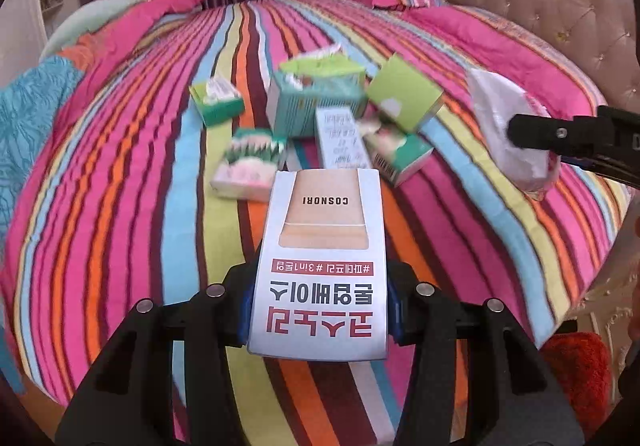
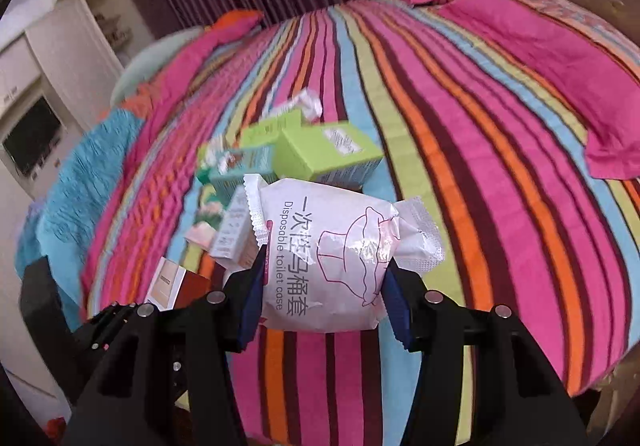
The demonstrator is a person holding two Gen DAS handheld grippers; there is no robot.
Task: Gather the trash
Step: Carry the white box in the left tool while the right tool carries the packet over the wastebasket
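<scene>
Trash held in both tools: white COSNORI carton (image 1: 320, 266) clamped in left gripper (image 1: 318, 310), lifted off striped bedspread (image 1: 120, 226). White toilet-cover packet (image 2: 324, 258) pinched tight in right gripper (image 2: 320, 306). More small boxes (image 1: 316, 101) heaped mid-bed, blurred, perhaps six or seven.

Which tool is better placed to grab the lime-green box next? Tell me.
Neither yet: the left tool grips the white carton, the right tool grips the wrapper packet. Once emptied, right: the lime-green box lies just beyond it.
</scene>
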